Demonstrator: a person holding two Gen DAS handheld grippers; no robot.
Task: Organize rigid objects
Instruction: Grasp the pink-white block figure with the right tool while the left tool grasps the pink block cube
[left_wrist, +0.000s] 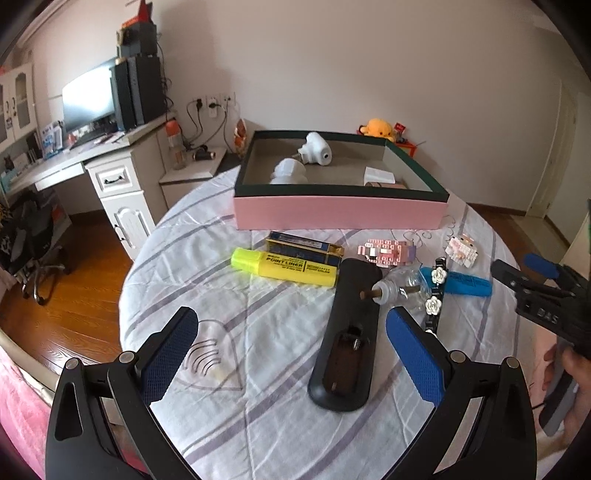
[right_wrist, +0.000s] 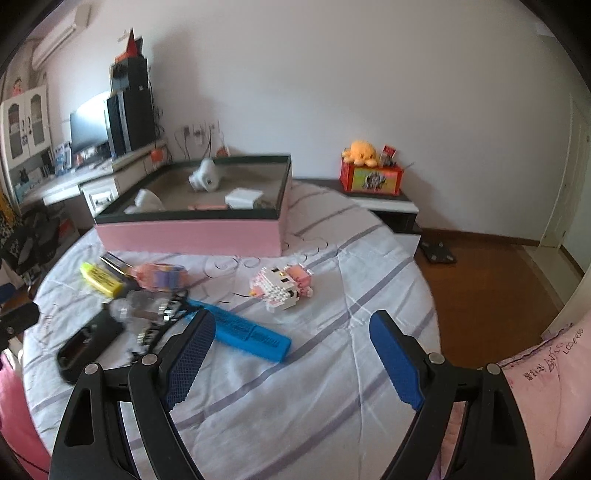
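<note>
A pink box with a dark green rim (left_wrist: 340, 212) (right_wrist: 188, 236) stands at the back of the round bed and holds white gadgets (left_wrist: 317, 147). In front lie a yellow highlighter (left_wrist: 284, 267) (right_wrist: 100, 280), a blue-gold carton (left_wrist: 303, 248), a black remote (left_wrist: 349, 336) (right_wrist: 88, 345), a clear bottle (left_wrist: 400, 290), a black flower strap (left_wrist: 434, 295), a blue marker (left_wrist: 467, 283) (right_wrist: 251, 334), a pink brick model (left_wrist: 388, 252) (right_wrist: 159, 277) and a white-pink brick figure (left_wrist: 463, 250) (right_wrist: 282, 286). My left gripper (left_wrist: 291, 332) is open over the remote's near end. My right gripper (right_wrist: 293, 330) is open, above the sheet near the blue marker.
A white desk with monitor (left_wrist: 88, 99) stands left of the bed. A low cabinet with a yellow plush and red box (right_wrist: 371, 173) stands behind. Wooden floor (right_wrist: 491, 284) lies to the right. The right gripper shows at the left wrist view's right edge (left_wrist: 546, 291).
</note>
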